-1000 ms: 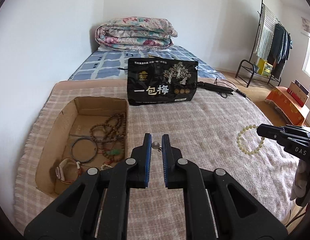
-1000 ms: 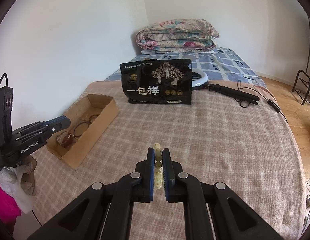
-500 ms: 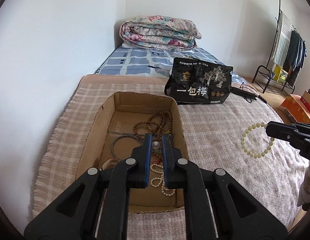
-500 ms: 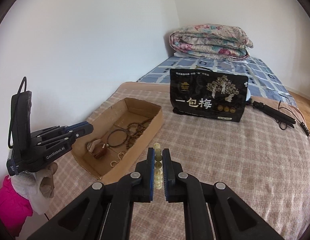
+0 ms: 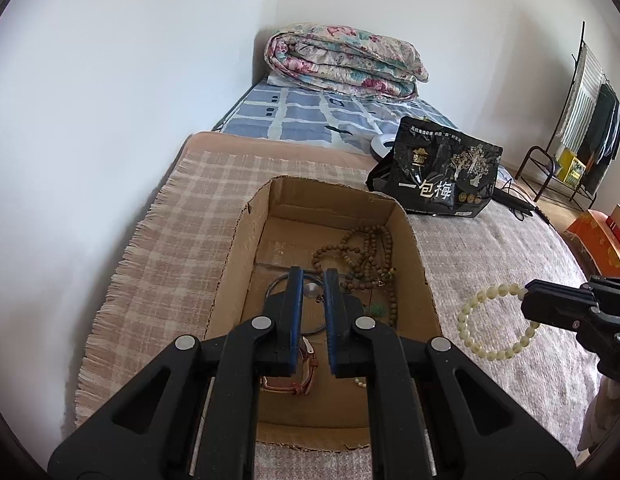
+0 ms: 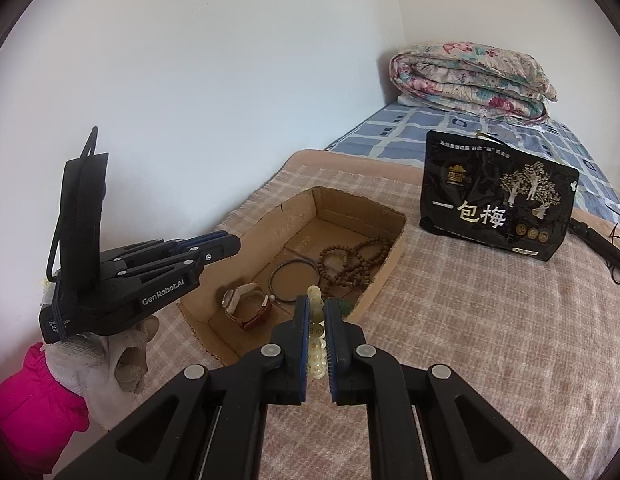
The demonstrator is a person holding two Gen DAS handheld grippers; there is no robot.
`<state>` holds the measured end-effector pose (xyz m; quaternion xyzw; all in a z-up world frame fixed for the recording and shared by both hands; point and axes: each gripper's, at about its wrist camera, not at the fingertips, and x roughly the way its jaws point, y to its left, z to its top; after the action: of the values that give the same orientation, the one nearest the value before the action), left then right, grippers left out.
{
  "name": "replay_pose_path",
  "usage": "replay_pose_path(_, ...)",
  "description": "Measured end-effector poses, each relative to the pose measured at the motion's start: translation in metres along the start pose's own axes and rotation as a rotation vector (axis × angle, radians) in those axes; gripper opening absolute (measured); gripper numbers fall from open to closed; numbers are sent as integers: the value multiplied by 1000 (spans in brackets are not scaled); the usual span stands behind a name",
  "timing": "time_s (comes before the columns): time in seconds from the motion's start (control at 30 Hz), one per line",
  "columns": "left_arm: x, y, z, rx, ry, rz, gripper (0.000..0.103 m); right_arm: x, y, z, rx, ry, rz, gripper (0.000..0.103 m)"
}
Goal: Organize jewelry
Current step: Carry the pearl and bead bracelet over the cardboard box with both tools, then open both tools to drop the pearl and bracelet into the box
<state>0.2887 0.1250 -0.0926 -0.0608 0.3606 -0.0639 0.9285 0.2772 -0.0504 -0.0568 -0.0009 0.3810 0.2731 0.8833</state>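
An open cardboard box (image 5: 238,256) (image 6: 390,256) lies on the plaid blanket. In it are brown bead strings (image 5: 366,256) (image 6: 354,260), a dark bangle (image 6: 294,280), a watch with a brown strap (image 6: 246,308) and a green pendant (image 5: 376,310). My left gripper (image 5: 310,284) hangs over the box, shut on a small silver bead piece (image 5: 311,289). My right gripper (image 6: 317,304) is shut on a pale bead bracelet (image 6: 316,336) (image 5: 494,320), held above the blanket just right of the box.
A black snack bag (image 5: 442,176) (image 6: 498,204) stands behind the box. A folded floral quilt (image 5: 342,64) lies on the blue checked bed. A black cable and stand (image 6: 598,240) lie at the right. A clothes rack (image 5: 582,120) stands far right.
My left gripper has moved left from the open blanket to over the box, carrying the small bead piece. My right gripper with the pale bracelet has also moved left towards the box.
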Motion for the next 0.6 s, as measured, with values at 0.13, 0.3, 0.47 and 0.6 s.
replay_pose_path(0.13, 9, 8, 3, -21, 12, -11, 8, 13, 11, 3, 0, 15, 25, 5)
replay_pose_path(0.3, 17, 13, 7, -33, 17, -20, 8, 26, 23, 3, -7, 33, 50, 5)
replay_pose_path(0.47, 25, 13, 11, -31, 25, -21, 8, 35, 31, 1, -11, 51, 71, 5)
replay_pose_path(0.6, 30, 14, 15, -31, 25, -16, 8, 41, 32, 1, -6, 59, 75, 5)
